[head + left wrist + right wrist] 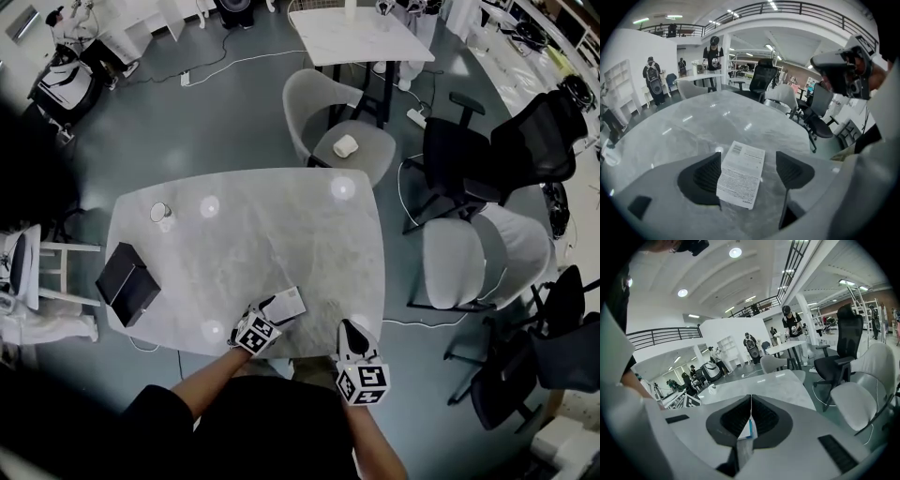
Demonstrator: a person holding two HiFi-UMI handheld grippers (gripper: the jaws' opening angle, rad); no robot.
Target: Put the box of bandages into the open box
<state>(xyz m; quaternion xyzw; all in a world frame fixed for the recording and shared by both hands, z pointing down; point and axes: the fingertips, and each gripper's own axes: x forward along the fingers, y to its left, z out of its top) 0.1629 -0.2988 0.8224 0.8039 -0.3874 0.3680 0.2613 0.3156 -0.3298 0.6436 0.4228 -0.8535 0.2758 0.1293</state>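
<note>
My left tongs [747, 155] are nearest, low over the near edge of the table [281, 234] at twelve o'clock. Their jaws stand wide apart. The box of bandages [740, 176] lies flat on the marble between them, printed side up. Its one long edge is right against the left pad, and the right pad is clear of it, so nothing clamps it.

My right tongs [751, 397] sit at about one o'clock, over the near right corner of the table. Their jaws are pressed together, and a thin white and blue slip [749, 428] is pinched low between the pads. I cannot tell what it is.

At ten o'clock, out at the left edge of the table and well apart from the bandages, is the open box [127, 281], black and tilted partly over the edge. Past it, near the far left corner, a small round cup [159, 212] stands alone.

Beyond the table at twelve o'clock a grey chair [342, 131] has a small white thing [345, 145] on its seat. Behind that is a second white table [361, 36]. At two o'clock stand black office chairs [497, 150].
</note>
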